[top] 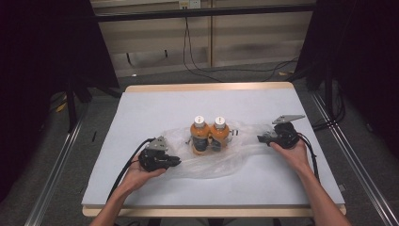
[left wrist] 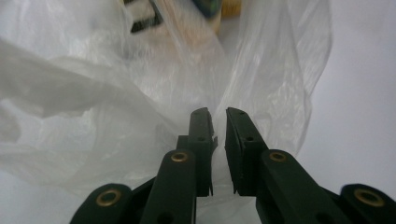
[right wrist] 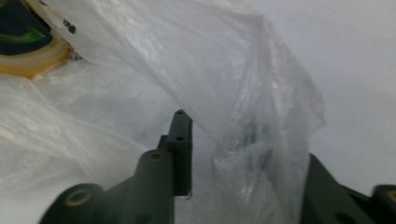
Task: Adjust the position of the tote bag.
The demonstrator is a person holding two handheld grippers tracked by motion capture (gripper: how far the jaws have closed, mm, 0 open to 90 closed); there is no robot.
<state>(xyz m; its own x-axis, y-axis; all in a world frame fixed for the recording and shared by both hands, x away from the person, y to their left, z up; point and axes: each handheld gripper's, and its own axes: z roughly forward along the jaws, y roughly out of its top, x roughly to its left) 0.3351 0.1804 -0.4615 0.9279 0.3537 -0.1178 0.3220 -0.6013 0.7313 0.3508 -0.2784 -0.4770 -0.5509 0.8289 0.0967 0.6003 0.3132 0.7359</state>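
We reckon the bag is thin, slippery film w/ two heavy bottles; left tongs pinch its edge, right tongs gape round a fold

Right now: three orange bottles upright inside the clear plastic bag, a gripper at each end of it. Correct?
Not three. The high view shows two orange bottles upright in the clear plastic bag. The left gripper and right gripper are at its ends.
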